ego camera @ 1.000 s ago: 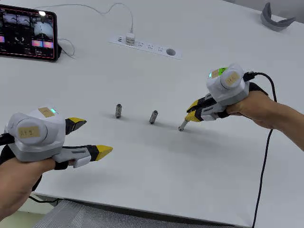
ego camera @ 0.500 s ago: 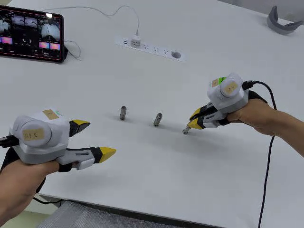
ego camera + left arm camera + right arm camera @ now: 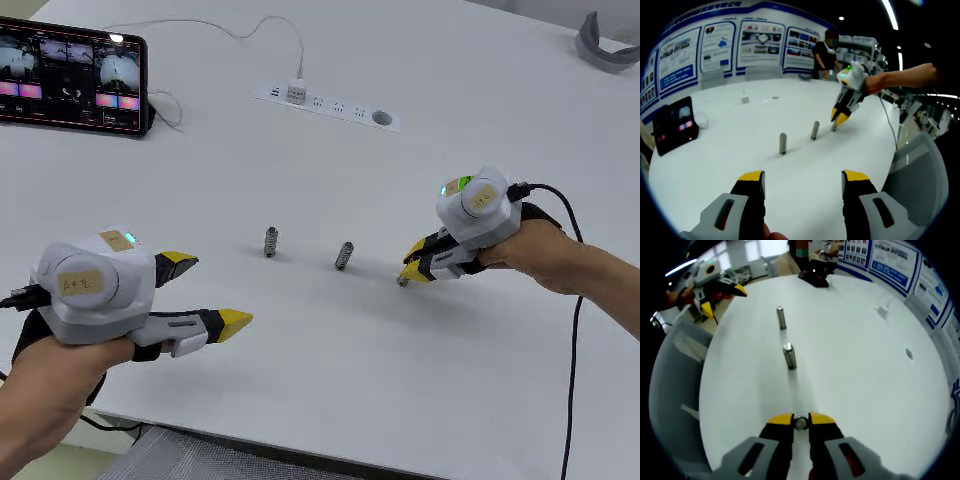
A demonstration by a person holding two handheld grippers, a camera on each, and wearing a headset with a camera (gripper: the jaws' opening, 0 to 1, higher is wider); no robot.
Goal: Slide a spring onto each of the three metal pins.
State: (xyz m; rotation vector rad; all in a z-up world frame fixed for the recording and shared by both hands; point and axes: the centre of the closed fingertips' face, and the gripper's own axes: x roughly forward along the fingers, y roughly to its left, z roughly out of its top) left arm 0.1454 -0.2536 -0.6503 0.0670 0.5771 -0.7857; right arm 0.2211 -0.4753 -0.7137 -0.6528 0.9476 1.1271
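Open room: a wide stretch of bare white table [image 3: 330,380] is seen between and in front of both grippers. Its near edge runs along the bottom of the head view, with a mesh chair [image 3: 170,462] below it. A tablet [image 3: 70,75] and a power strip [image 3: 330,105] are set far back, well apart from the work.

Task parts: the left pin [image 3: 270,241] and the middle pin [image 3: 344,255] are stood upright mid-table, near each other, each wrapped in spring coils. A third metal piece [image 3: 403,281] is pinched between the nearly closed tips of the right gripper [image 3: 410,268], just beside the middle pin. The left gripper [image 3: 212,291] is held by the near edge, jaws spread wide, nothing between them.

Hard to tell: the third metal piece is mostly covered by the yellow tips, so spring or pin cannot be told, nor can contact with the table. A grey object [image 3: 608,45] is cut off at the top corner. A cable [image 3: 575,330] is cut off at the bottom edge.

Writing: handwriting on the tan tape labels on both grippers is not legible. Text on the wall posters [image 3: 760,45] is too small to be read.
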